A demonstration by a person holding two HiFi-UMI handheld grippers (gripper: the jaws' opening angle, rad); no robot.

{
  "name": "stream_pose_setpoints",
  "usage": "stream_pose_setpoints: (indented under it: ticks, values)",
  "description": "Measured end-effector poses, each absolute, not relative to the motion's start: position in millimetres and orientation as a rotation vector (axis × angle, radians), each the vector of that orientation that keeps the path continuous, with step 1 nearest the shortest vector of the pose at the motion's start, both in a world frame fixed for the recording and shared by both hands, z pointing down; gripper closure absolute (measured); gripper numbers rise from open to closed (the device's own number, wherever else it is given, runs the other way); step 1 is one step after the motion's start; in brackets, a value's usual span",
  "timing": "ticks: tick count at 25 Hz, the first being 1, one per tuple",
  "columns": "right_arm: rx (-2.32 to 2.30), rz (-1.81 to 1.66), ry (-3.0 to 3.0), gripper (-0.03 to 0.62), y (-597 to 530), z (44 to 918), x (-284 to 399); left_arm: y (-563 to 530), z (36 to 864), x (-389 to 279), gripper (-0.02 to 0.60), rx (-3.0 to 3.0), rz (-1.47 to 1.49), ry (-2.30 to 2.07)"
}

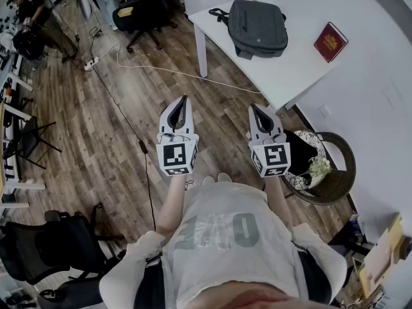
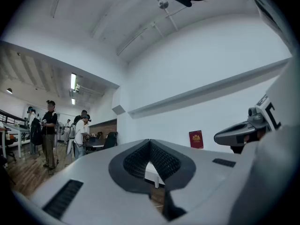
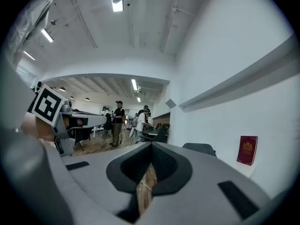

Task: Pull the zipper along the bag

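Head view: both forearms reach straight ahead from the torso, side by side and level. The left gripper point(image 1: 184, 100) and right gripper point(image 1: 257, 107) hang over the wood floor point(image 1: 116, 127), short of the white table point(image 1: 302, 69), well apart from it. Each has its jaws pressed together with nothing between them. The grey bag point(image 1: 257, 28) lies flat on the table, toward its far end, untouched. A red book point(image 1: 330, 42) lies on the table beside the bag. Grey lettering on the person's shirt point(image 1: 225, 230) is not legible from here. Each marker cube shows a black-and-white square code. Left gripper view: jaws meet at the tips point(image 2: 150, 140), empty; the table edge shows through the gap lower down. The book point(image 2: 196, 139) bears a gold emblem, its print too small to read. Right gripper view: jaws closed point(image 3: 151, 144), empty; the bag point(image 3: 199, 148) and book point(image 3: 247, 150) sit on the table beyond the jaws, and the book's emblem is again unreadable.
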State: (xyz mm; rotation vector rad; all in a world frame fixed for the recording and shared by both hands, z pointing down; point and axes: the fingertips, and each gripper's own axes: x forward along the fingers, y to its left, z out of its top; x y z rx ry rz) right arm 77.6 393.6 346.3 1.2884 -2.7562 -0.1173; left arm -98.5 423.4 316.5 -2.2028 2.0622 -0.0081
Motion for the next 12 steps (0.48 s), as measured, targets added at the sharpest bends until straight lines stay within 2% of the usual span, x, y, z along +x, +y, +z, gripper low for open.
stream_pose_setpoints:
  ticks: [12]
  values:
    - [1.298,-0.112,-2.730,0.568,395.5,354.2,79.3,427.2,326.8,-103.3,0.555,-2.213,-0.034,2.073]
